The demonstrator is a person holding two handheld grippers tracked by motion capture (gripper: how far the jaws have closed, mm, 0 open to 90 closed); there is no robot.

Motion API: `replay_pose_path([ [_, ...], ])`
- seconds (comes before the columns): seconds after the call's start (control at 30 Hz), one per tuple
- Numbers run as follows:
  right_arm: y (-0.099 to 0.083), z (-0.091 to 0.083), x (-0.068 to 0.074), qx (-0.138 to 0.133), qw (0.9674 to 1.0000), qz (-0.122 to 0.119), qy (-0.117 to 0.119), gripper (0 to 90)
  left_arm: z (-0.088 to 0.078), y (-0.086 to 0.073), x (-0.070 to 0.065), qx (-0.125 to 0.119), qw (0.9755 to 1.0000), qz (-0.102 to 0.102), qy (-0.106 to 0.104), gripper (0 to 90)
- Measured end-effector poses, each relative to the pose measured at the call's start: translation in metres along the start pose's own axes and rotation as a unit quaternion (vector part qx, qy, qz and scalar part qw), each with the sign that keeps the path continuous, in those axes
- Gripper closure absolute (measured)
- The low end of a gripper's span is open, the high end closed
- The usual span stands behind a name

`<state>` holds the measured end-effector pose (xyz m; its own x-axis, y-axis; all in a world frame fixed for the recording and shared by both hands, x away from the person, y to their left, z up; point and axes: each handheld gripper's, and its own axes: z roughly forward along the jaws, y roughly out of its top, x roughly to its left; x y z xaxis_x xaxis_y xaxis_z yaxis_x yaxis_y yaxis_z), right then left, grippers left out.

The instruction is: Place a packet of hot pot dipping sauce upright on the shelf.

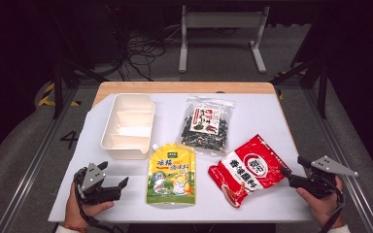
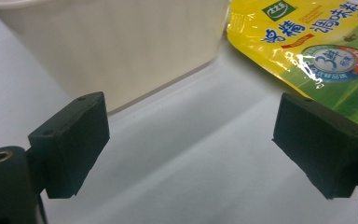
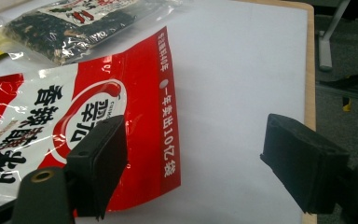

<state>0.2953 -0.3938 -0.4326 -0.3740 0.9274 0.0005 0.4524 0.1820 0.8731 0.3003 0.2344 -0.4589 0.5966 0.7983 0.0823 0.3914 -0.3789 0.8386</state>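
Note:
On the white table cover lie a yellow spout pouch (image 1: 171,175), a red and white bag (image 1: 250,169) and a clear bag of dark dried pieces (image 1: 205,124). A white divided container (image 1: 127,125) stands at the back left. My left gripper (image 1: 114,174) rests open at the front left, between the container (image 2: 116,42) and the pouch (image 2: 317,46), holding nothing (image 2: 191,135). My right gripper (image 1: 292,165) is open at the red bag's right edge. Its left jaw hangs over the bag (image 3: 74,107), and nothing sits between the jaws (image 3: 196,158).
The white cover (image 1: 252,111) lies over a wooden table whose bare edge (image 3: 310,70) runs close on the right. The dark bag (image 3: 70,23) lies beyond the red one. Cables and a metal stand (image 1: 221,22) are on the floor behind the table.

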Motion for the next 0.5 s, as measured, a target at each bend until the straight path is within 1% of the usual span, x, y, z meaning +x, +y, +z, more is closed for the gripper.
replay_pose_path([
  [0.03, -0.001, 0.000, -0.001, 0.005, 1.0000, -0.001, -0.001, 21.6, 0.000, 0.000, 0.000, -0.001, 1.0000, 0.001, 0.000, 11.0],
  [0.17, -0.006, 0.005, -0.007, 0.030, 0.9993, 0.022, 0.011, 19.9, 0.000, 0.000, -0.001, -0.004, 1.0000, -0.005, -0.001, 11.2],
  [0.2, -0.009, 0.010, -0.009, 0.052, 0.9974, 0.040, 0.030, 17.7, -0.001, 0.000, -0.001, -0.002, 1.0000, -0.007, -0.001, 11.2],
  [0.27, -0.011, 0.014, -0.009, 0.067, 0.9958, 0.046, 0.043, 17.4, -0.002, 0.000, -0.002, -0.001, 1.0000, -0.005, -0.002, 11.1],
  [0.3, -0.011, 0.014, -0.009, 0.067, 0.9958, 0.046, 0.043, 17.4, -0.002, 0.000, -0.003, -0.002, 1.0000, -0.006, -0.002, 11.1],
  [0.33, -0.011, 0.015, -0.008, 0.072, 0.9950, 0.047, 0.050, 16.7, -0.002, 0.000, -0.004, -0.004, 1.0000, -0.001, -0.002, 11.2],
  [0.37, -0.010, 0.017, -0.008, 0.077, 0.9921, 0.065, 0.075, 16.3, -0.002, 0.001, -0.004, -0.003, 1.0000, 0.000, -0.005, 11.2],
  [0.4, -0.010, 0.017, -0.008, 0.077, 0.9921, 0.065, 0.075, 16.3, -0.002, 0.000, -0.005, -0.002, 1.0000, 0.001, -0.006, 11.2],
  [0.43, -0.010, 0.019, -0.008, 0.084, 0.9892, 0.075, 0.094, 15.3, -0.001, 0.001, -0.005, 0.001, 1.0000, 0.005, -0.007, 11.3],
  [0.47, -0.011, 0.020, -0.007, 0.089, 0.9876, 0.078, 0.103, 15.2, -0.001, 0.001, -0.006, 0.002, 0.9999, 0.006, -0.010, 11.2],
  [0.5, -0.011, 0.020, -0.005, 0.090, 0.9871, 0.075, 0.109, 16.4, 0.000, 0.001, -0.007, 0.002, 0.9999, 0.007, -0.010, 11.3],
])
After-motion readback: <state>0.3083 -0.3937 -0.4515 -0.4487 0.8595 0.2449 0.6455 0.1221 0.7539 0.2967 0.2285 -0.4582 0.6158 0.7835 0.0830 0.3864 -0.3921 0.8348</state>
